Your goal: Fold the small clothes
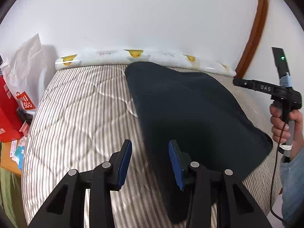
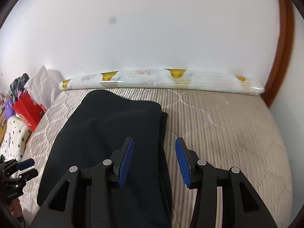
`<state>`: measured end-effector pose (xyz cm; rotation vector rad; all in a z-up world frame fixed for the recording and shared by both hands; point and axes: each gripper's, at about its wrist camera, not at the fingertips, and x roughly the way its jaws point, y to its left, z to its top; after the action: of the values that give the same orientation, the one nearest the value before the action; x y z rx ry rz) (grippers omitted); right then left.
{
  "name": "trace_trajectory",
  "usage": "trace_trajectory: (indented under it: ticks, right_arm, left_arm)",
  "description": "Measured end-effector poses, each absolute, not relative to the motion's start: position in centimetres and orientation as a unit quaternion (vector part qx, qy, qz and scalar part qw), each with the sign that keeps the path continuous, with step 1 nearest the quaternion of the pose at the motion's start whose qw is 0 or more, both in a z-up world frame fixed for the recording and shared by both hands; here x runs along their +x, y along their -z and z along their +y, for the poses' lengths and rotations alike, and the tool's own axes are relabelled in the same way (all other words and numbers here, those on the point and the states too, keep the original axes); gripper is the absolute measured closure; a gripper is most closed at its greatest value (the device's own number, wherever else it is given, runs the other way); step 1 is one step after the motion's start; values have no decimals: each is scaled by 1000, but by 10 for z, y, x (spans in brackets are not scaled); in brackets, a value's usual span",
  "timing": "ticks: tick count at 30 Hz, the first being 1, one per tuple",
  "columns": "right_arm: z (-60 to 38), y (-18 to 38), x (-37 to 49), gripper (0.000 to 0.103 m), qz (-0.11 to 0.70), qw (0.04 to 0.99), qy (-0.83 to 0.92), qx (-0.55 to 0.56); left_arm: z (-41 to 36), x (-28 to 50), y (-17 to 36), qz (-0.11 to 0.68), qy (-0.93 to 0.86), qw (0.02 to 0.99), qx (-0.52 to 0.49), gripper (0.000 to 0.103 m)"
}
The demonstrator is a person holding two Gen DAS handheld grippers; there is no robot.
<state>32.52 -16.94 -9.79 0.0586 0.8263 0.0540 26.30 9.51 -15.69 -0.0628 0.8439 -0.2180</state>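
Observation:
A dark navy garment [image 1: 190, 104] lies folded flat on the striped bed cover [image 1: 79, 114]. My left gripper [image 1: 150, 142] hovers open over the garment's left edge, with nothing between its blue pads [image 1: 124, 163]. In the right wrist view the same garment [image 2: 114, 123] fills the left middle. My right gripper [image 2: 154, 140] stands open above its right edge, empty, with its left pad over the cloth and its right pad over the bed cover [image 2: 228, 133]. The left gripper [image 2: 34, 166] shows at the far left edge. A hand [image 1: 281, 125] holds the right gripper's handle.
A rolled duck-print mat [image 2: 161, 77] lies along the white wall at the bed's far edge. A red box [image 1: 7, 117] and a white bag [image 1: 24, 66] crowd the left side. A spotted cushion [image 2: 13, 138] sits beside the bed. A brown wooden frame [image 1: 254, 34] rises at the right.

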Motion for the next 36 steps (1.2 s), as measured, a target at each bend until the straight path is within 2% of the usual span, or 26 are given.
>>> trace_trajectory:
  ticks: [9,10,12,15,17,19,22,30,34,35,36]
  right_arm:
    - [-178,145,412,58,464,881,-55,74]
    - [-180,152,420,60,476,873,-63,86]
    - [-182,156,428,89,479,865,-93,113]
    - [-187,136,423,93,425,891,-128,92]
    - [-197,135,430,93,430,890,-114,99]
    - [-199,145,439,92,460,875,-108,108]
    - [-200,144,431,85,469,875,-85,90]
    - [-215,123,340,58,446,882,-96,117]
    - [-214,134,311,57,461,867,-122,144]
    - [-213,138,309,63,466,863,-123,149]
    - [-213,143,309,97,472,860,-120,154]
  left_arm:
    - [93,293,172,416,144,898,-23,65]
    - [89,293,175,416,144,898,-12,65]
    - [87,293,178,415,146,898,-7,65]
    - [90,296,178,423,152,893,-30,65]
    - [90,297,177,426,152,891,-38,65]
    - [88,295,176,428,146,892,-33,65]
    - [88,290,174,428,141,892,-35,65]
    - [85,261,167,422,139,896,-26,65]
    - [81,248,166,421,138,896,-24,65]
    - [80,245,166,421,137,896,-23,65]
    - [80,243,166,423,133,896,-23,65]
